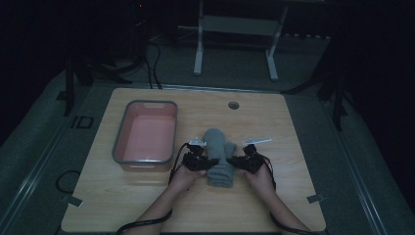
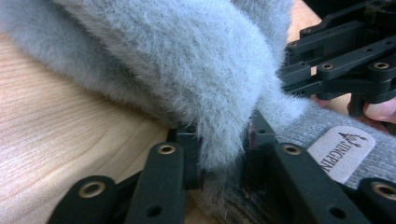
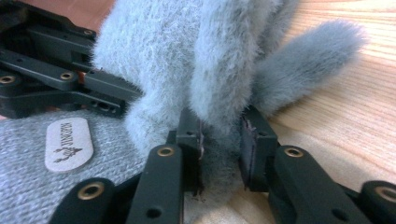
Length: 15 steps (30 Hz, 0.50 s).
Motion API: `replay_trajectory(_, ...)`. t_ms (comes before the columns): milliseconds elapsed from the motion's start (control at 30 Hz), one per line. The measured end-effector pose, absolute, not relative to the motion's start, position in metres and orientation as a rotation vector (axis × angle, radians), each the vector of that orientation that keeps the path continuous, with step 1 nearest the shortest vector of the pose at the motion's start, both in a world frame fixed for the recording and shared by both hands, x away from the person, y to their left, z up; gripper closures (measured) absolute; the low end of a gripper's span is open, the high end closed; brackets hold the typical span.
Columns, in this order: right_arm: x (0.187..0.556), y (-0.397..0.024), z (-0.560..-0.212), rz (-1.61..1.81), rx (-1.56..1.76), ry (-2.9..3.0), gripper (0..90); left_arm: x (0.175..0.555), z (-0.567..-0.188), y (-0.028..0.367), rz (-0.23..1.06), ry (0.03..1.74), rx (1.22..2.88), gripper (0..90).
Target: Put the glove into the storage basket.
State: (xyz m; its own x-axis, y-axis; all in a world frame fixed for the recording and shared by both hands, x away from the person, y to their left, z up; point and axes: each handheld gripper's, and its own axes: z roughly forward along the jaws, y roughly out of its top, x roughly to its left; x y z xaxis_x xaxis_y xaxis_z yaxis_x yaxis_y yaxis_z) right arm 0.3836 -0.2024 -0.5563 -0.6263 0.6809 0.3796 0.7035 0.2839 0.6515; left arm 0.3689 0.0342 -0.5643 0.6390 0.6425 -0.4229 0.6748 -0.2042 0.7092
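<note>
A fuzzy grey mitten (image 1: 219,155) lies flat near the middle of a wooden table (image 1: 293,127), fingertip end pointing away, thumb to the right. Its knitted cuff (image 2: 327,126) carries a pale oval label (image 2: 341,151).

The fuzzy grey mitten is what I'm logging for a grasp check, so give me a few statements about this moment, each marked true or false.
1. The left gripper has its jaws closed on the fuzzy grey mitten. True.
2. The right gripper hangs open above the table. False: it pinches the mitten's fuzzy edge.
3. The mitten lies inside the pink bin. False: it lies on the wooden table, right of the bin.
4. A label patch sits on the mitten's knit cuff. True.
5. The bin holds several items. False: it looks empty.
</note>
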Motion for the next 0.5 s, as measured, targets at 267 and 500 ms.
replay_trajectory(267,0.381,-0.206,-0.546,-1.305,-1.311,-2.499,78.7,0.368,-0.556,0.038,-0.07,1.02,1.877,78.5)
replay_trajectory(500,0.378,-0.214,-0.529,-1.367,-1.292,-2.452,80.0,0.365,-0.536,0.039,-0.058,0.932,1.878,79.3)
